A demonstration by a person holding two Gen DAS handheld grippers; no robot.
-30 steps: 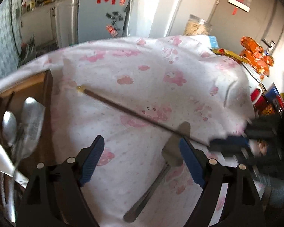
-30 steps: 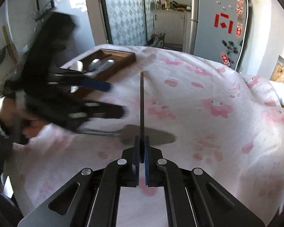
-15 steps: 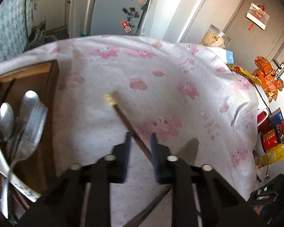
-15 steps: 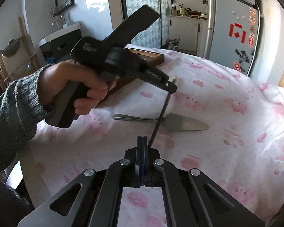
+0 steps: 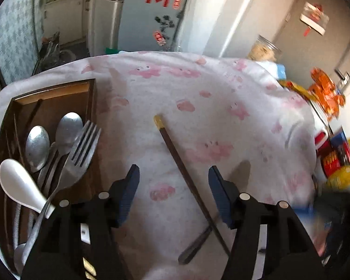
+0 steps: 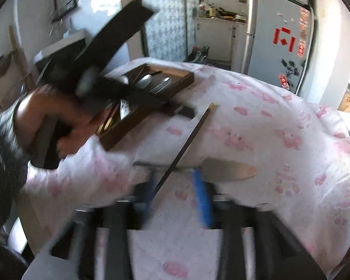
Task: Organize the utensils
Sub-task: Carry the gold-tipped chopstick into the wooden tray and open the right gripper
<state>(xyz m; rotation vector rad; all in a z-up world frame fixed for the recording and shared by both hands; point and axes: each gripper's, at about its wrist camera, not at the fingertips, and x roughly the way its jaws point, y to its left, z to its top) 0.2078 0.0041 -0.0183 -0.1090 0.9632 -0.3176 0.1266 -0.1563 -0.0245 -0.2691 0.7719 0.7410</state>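
While both grippers hang over the desk (image 5: 221,121) with its white cloth printed in pink figures, neither one holds anything. A long dark brown chopstick with a gold tip (image 5: 177,161) lies on the cloth, crossing the handle of a flat silver metal spatula (image 6: 228,169). The left gripper (image 5: 172,184) has just been opening; its blue-padded fingers (image 5: 128,193) stand spread on either side of the chopstick without touching it. The right gripper (image 6: 175,193) has also just been opening, and its blurred blue fingers (image 6: 203,200) are parted, the chopstick's near end running between them, apparently free of the pads. A dark wooden tray (image 5: 91,107) sits at the desk's left edge, holding two metal spoons (image 5: 51,140), a metal fork (image 5: 79,156) and a white ceramic spoon (image 5: 18,184). A bare hand with a striped sleeve (image 6: 42,119) grips the left gripper's handle.
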